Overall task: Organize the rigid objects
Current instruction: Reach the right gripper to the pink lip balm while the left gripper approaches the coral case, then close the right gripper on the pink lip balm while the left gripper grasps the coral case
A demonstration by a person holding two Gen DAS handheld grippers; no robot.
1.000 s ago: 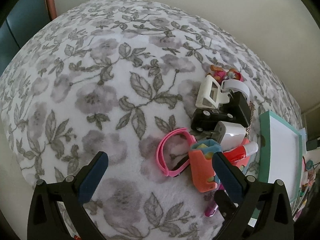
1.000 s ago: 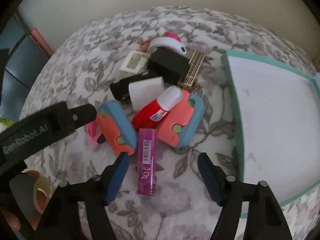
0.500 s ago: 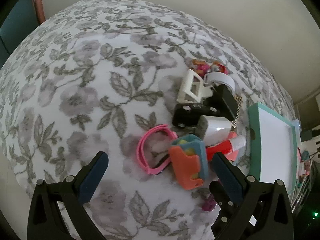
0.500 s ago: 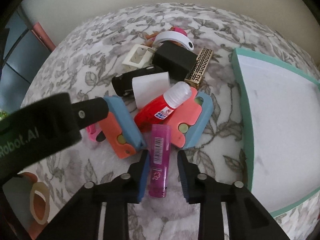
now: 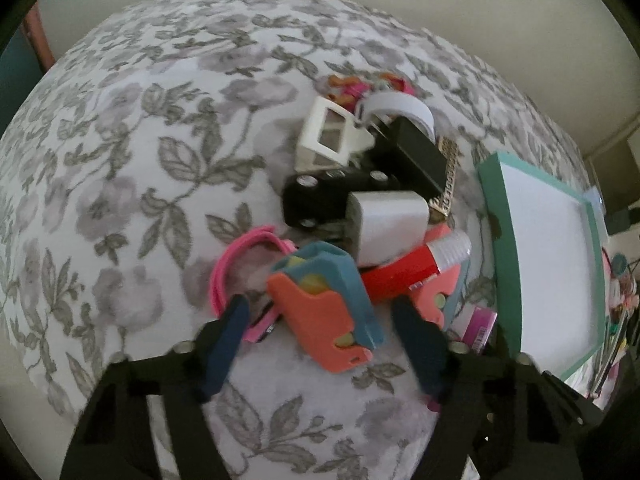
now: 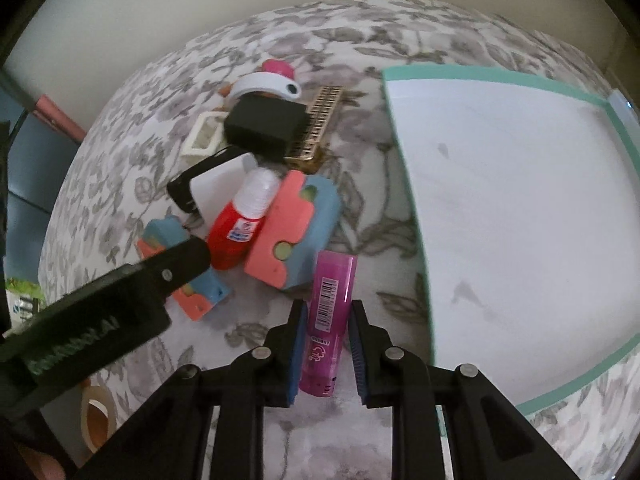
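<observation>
Your right hand-held gripper (image 6: 325, 334) is clamped on the smooth purple tube (image 6: 329, 322), just beside the green-rimmed tray (image 6: 408, 184). Your left hand-held gripper (image 5: 320, 344) is apart around a coral-and-blue plastic block (image 5: 326, 312) on the fuzzy flowered blanket (image 5: 132, 168); a red glue bottle (image 6: 240, 220) lies close.

Right hand-held gripper (image 6: 325, 354) has its fingers nearly together, while left hand-held gripper (image 5: 320, 346) is spread wide.

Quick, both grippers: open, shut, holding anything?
Left gripper: open, straddling the orange-and-blue block.
Right gripper: shut on the purple tube.
</observation>
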